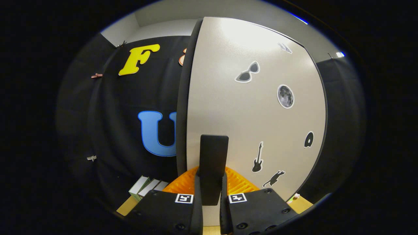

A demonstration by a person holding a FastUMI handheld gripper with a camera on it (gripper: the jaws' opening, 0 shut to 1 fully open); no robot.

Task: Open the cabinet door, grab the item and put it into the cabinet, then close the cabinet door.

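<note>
Gripper (210, 187): fingers clamped on the dark door handle (214, 163).
Cabinet door (254, 114): dead ahead, stickered.
Orange basket (238, 182): beyond fingers.
Boxes (147, 187): ten o'clock.

Cabinet door (248, 107) hides the cabinet interior. The tool (211, 195) straddles the dark handle (213, 163); contact of either finger cannot be confirmed. The orange ridged item (240, 184) is largely hidden behind handle and fingers. The boxes (147, 187) on the tabletop (125, 207) are partly concealed; contents indeterminable.

Smooth matt cabinet door (254, 107) (laminate-like)
</note>
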